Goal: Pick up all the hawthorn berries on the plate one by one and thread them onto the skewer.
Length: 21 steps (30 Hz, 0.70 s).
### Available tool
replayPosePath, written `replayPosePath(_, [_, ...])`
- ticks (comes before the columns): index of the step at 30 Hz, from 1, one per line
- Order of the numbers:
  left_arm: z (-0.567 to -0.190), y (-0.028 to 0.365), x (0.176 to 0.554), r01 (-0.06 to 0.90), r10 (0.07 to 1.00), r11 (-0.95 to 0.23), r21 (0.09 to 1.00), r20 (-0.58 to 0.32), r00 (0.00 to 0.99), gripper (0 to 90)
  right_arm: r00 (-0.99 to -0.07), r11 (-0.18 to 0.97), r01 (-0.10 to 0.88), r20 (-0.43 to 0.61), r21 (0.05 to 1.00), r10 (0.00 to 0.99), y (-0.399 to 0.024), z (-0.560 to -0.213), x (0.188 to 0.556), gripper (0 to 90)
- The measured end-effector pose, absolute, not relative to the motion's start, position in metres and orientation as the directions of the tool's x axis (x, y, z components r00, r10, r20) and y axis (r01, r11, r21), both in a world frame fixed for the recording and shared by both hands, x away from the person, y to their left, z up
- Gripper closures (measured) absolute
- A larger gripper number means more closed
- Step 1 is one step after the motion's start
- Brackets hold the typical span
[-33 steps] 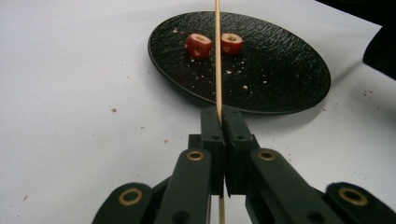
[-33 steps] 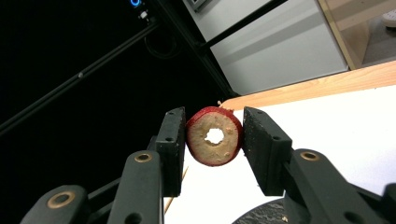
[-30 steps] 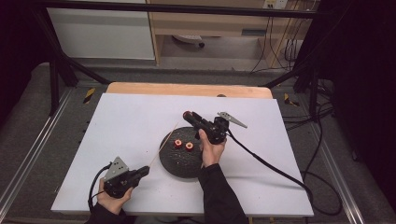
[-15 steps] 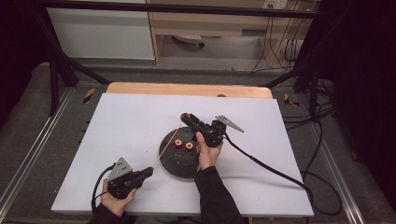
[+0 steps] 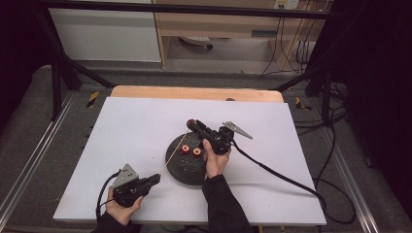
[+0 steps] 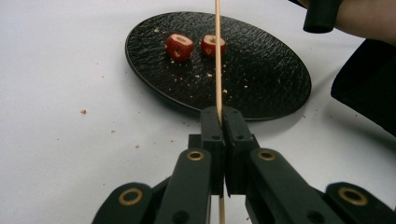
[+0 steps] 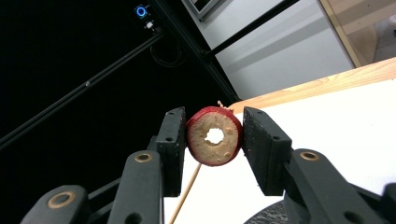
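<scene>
Left gripper (image 6: 219, 122) clamps skewer (image 6: 217, 56); right gripper (image 7: 215, 135) pinches fruit ring (image 7: 215, 136) — above plate (image 5: 177, 167), table edges distant.

A white surface (image 5: 136, 121) with a wooden far edge (image 5: 194, 93) sits on grey carpeted floor (image 5: 29, 131). Beyond it stand a white cabinet (image 5: 104, 36) and a wooden shelf unit (image 5: 218, 24). Black frame bars (image 5: 58, 73) and dangling cables (image 5: 291, 48) flank the dark sides.

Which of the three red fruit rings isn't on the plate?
The ring clamped in the right gripper, lifted near the skewer tip; the other two lie on the plate.
</scene>
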<state>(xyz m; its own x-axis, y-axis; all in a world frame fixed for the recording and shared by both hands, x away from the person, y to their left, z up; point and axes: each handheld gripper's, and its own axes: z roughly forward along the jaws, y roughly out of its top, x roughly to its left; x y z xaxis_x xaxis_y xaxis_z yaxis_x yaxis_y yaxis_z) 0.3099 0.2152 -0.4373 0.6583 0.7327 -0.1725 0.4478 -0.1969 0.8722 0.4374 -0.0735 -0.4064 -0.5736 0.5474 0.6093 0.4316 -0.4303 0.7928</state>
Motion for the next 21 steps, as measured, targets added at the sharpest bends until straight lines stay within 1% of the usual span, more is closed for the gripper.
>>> replayPosePath(13, [-0.439,0.209,0.309,0.478,0.736,-0.154,0.864,-0.223,0.64,88.3,-0.576,-0.427,0.438,0.612,0.791,0.542,-0.068,-0.413,0.431,61.1])
replayPosePath(21, [-0.44,0.204,0.307,0.494,0.743,-0.141,0.858,-0.237,0.625,88.3,-0.577,-0.421,0.454,0.619,0.785,0.533,-0.066,-0.416,0.427,61.2])
